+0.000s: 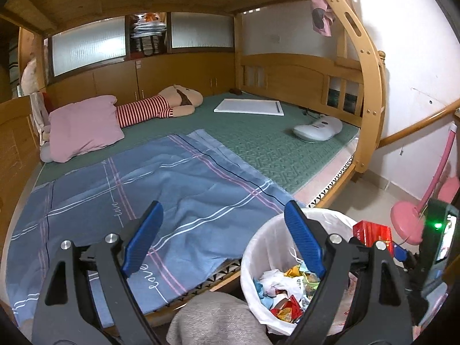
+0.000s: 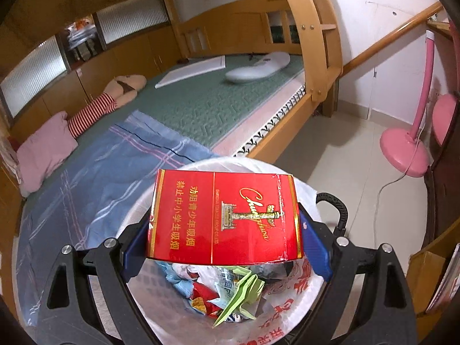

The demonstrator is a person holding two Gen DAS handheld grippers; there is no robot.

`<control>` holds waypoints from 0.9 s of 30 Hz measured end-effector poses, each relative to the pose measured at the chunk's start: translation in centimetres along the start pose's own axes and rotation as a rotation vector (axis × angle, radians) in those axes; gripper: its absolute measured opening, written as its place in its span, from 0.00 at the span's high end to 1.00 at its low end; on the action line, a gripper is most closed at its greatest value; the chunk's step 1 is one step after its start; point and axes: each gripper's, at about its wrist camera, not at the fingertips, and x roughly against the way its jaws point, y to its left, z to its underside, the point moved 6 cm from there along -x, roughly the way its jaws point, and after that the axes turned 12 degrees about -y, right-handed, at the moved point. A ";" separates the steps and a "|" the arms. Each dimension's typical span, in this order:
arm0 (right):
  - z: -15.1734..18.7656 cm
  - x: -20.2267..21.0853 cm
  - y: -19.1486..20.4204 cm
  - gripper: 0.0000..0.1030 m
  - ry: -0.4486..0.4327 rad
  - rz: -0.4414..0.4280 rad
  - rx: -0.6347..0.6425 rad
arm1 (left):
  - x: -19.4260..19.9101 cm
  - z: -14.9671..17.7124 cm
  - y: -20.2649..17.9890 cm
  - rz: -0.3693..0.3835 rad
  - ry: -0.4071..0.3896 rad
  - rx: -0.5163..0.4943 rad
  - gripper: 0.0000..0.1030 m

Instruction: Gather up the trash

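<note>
Right wrist view, nearest first: the right claw (image 2: 227,247) stands wide, its two blue pads pressed on either side of one red cigarette carton (image 2: 225,215), held directly above the open mouth of one white-lined trash bin (image 2: 287,302). Down in the bin lies a heap of crumpled wrappers and a folded green paper (image 2: 238,299). From the left wrist view, the left claw (image 1: 227,244) is spread wide with nothing between its pads, one finger (image 1: 304,241) over the bin rim, the other over one blue checked sheet (image 1: 161,184) on the bed. Farther back on the green mattress (image 1: 258,143) sit one pink pillow (image 1: 83,126), one striped doll (image 1: 161,106) and one white board (image 1: 250,106). One pink fan base (image 2: 402,152) stands on the floor.
</note>
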 end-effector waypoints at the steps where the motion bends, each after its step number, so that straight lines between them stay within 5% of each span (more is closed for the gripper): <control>1: 0.1 -0.3 -0.1 0.14 0.008 0.002 0.002 | 0.0 -0.1 0.2 -0.003 -0.004 0.002 0.16; 8: 2.0 -2.7 0.4 0.12 0.119 0.011 0.081 | 0.2 -0.1 0.1 0.004 -0.002 -0.007 0.16; 20: 2.1 -3.8 -1.2 0.04 0.145 0.011 0.033 | 1.0 -0.5 -1.2 0.016 -0.017 -0.037 0.16; 23: 1.2 -2.5 -1.1 0.04 0.100 -0.001 0.006 | 0.9 -0.6 -1.4 0.014 -0.014 -0.034 0.16; 27: -1.8 3.4 -0.7 0.04 -0.087 -0.005 -0.009 | 1.1 -0.7 -2.0 0.021 -0.019 -0.030 0.16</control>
